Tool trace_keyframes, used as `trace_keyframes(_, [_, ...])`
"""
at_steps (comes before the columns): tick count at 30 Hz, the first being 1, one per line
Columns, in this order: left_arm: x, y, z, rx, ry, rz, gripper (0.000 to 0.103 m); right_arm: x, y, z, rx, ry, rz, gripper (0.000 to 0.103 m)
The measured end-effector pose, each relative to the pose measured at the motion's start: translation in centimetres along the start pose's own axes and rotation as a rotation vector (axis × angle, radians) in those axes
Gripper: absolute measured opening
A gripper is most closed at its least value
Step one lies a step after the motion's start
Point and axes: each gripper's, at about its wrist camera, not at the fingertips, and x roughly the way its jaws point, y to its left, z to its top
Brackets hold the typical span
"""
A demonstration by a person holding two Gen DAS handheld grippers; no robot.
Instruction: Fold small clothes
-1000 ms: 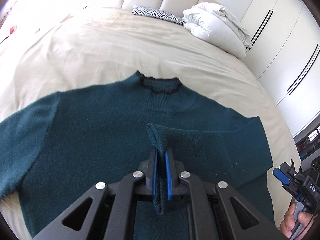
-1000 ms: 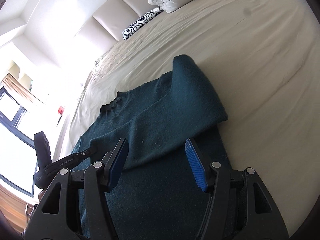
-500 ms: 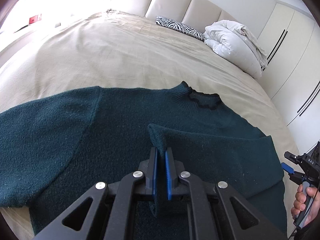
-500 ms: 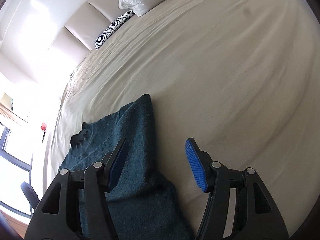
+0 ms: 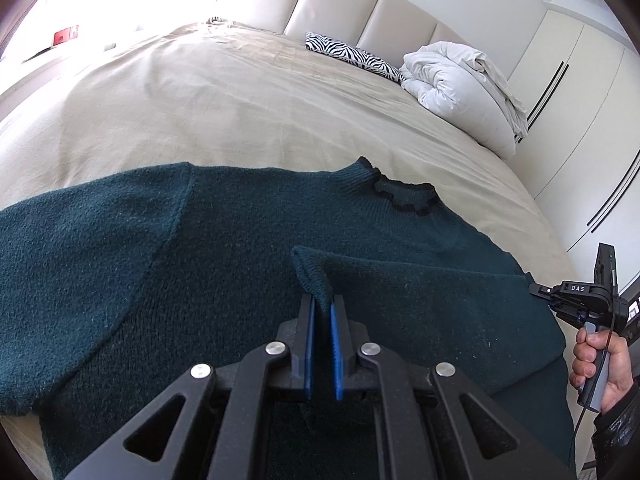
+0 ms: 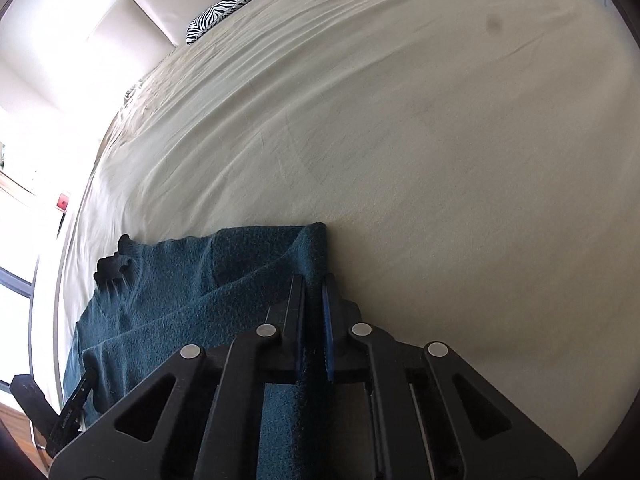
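Dark teal knitted sweater with a black frilled collar (image 5: 280,248) lies face-up on the beige bedsheet (image 5: 224,92), spread near the foot of the bed, collar pointing toward the padded headboard.

Left gripper (image 5: 321,312): blue pads drawn narrow, pinching the cuff end of one sleeve. That sleeve is already brought across the chest, lying over the body of the garment.

Right gripper (image 6: 313,292): jaws clamped close on the folded outer edge of the sweater, at the shoulder where the sleeve turns back; knit visibly sits between the pads. In the left wrist view the right hand (image 5: 600,364) grips its handle at the sweater's side.

Other sleeve (image 5: 60,264) is spread out flat to the far side, not folded.

Progress, as I judge it: early. One sleeve in, nothing more. Left to do: fold the second sleeve in, bring the sides over, then double the body from hem to collar.

Elsewhere on the bed: zebra-print cushion (image 5: 352,58) and a bundled white duvet (image 5: 460,88), well apart from the work.
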Motion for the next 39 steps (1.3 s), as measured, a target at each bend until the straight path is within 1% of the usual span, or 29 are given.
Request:
trace_keyframes(2, [0.4, 0.1, -0.2, 0.000, 0.010, -0.004, 0.009, 0.1, -0.8, 0.2, 0.022, -0.026, -0.005, 0.004])
trace_keyframes(5, [0.6, 0.6, -0.5, -0.013, 0.010, -0.016, 0.010, 0.5, -2.6, 0.7, 0.095, -0.042, 0.045, 0.004])
trace_keyframes(6, [0.6, 0.6, -0.5, -0.013, 0.008, -0.018, 0.010, 0.5, -2.6, 0.5, 0.087, -0.045, 0.056, 0.004])
trace_keyframes(8, [0.5, 0.6, -0.7, -0.010, 0.000, -0.017, 0.010, -0.2, -2.3, 0.2, 0.055, -0.041, 0.059, 0.008])
trace_keyframes(9, [0.5, 0.6, -0.8, -0.010, -0.001, -0.019, 0.010, -1.1, -2.4, -0.2, 0.051, -0.039, 0.047, 0.009])
trace_keyframes(11, [0.6, 0.7, -0.8, -0.014, 0.001, -0.025, 0.010, -3.2, -1.8, -1.5, 0.022, -0.061, 0.032, 0.018])
trace_keyframes(12, [0.6, 0.8, -0.8, -0.016, 0.000, -0.027, 0.010, -4.3, -1.3, -2.3, -0.005, -0.072, 0.025, 0.033])
trace_keyframes(13, [0.5, 0.8, -0.8, -0.016, -0.001, -0.027, 0.010, -4.9, -0.4, -3.4, -0.044, -0.066, 0.005, 0.055])
trace_keyframes(14, [0.5, 0.8, -0.8, -0.014, -0.002, -0.025, 0.010, -5.4, 0.3, -4.4, -0.081, -0.059, -0.020, 0.059])
trace_keyframes(15, [0.5, 0.7, -0.9, -0.012, -0.003, -0.023, 0.011, -6.0, 0.8, -5.4, -0.117, -0.053, -0.044, 0.059])
trace_keyframes(17, [0.4, 0.7, -0.9, -0.011, -0.004, -0.022, 0.011, -5.9, 1.9, -7.0, -0.185, -0.008, -0.076, 0.059])
trace_keyframes(18, [0.4, 0.7, -0.9, -0.013, -0.003, -0.023, 0.012, -5.6, 2.3, -7.8, -0.209, 0.015, -0.094, 0.059])
trace_keyframes(20, [0.4, 0.7, -1.0, -0.016, -0.002, -0.029, 0.013, -4.8, 2.6, -8.5, -0.240, 0.034, -0.135, 0.049])
trace_keyframes(21, [0.3, 0.7, -1.0, -0.017, -0.002, -0.032, 0.013, -4.6, 2.1, -8.6, -0.247, 0.034, -0.164, 0.032])
trace_keyframes(22, [0.2, 0.8, -1.0, -0.018, -0.001, -0.035, 0.014, -4.6, 1.6, -8.5, -0.226, 0.034, -0.146, 0.022])
trace_keyframes(23, [0.2, 0.8, -1.1, -0.019, -0.001, -0.036, 0.014, -4.7, 0.8, -8.3, -0.193, 0.038, -0.109, 0.016])
trace_keyframes(24, [0.1, 0.8, -1.1, -0.019, -0.002, -0.035, 0.014, -4.9, 0.4, -8.2, -0.180, 0.037, -0.105, 0.014])
trace_keyframes(28, [-0.2, 0.7, -1.3, -0.018, -0.010, -0.035, 0.018, -4.7, 0.3, -8.6, -0.234, 0.022, -0.155, 0.011])
trace_keyframes(30, [-0.2, 0.7, -1.5, -0.013, -0.012, -0.040, 0.020, -4.8, -0.4, -8.5, -0.193, 0.007, -0.154, 0.009])
trace_keyframes(31, [-0.1, 0.6, -1.5, -0.010, -0.012, -0.039, 0.021, -4.8, -0.8, -8.5, -0.182, -0.002, -0.164, 0.005])
trace_keyframes(33, [0.1, 0.6, -1.5, -0.005, -0.011, -0.033, 0.021, -4.7, -1.6, -8.5, -0.178, -0.031, -0.245, 0.000])
trace_keyframes(34, [0.2, 0.6, -1.5, -0.004, -0.012, -0.032, 0.021, -4.4, -2.2, -8.5, -0.165, -0.035, -0.260, 0.000])
trace_keyframes(35, [0.2, 0.6, -1.5, -0.004, -0.011, -0.033, 0.021, -4.3, -2.7, -8.7, -0.152, -0.041, -0.230, 0.000])
trace_keyframes(37, [0.1, 0.7, -1.4, -0.011, -0.009, -0.041, 0.021, -4.7, -3.0, -8.7, -0.153, -0.055, -0.197, 0.000])
trace_keyframes(39, [-0.2, 0.8, -1.2, -0.024, 0.001, -0.055, 0.022, -5.8, -3.7, -8.5, -0.100, -0.083, -0.166, 0.000])
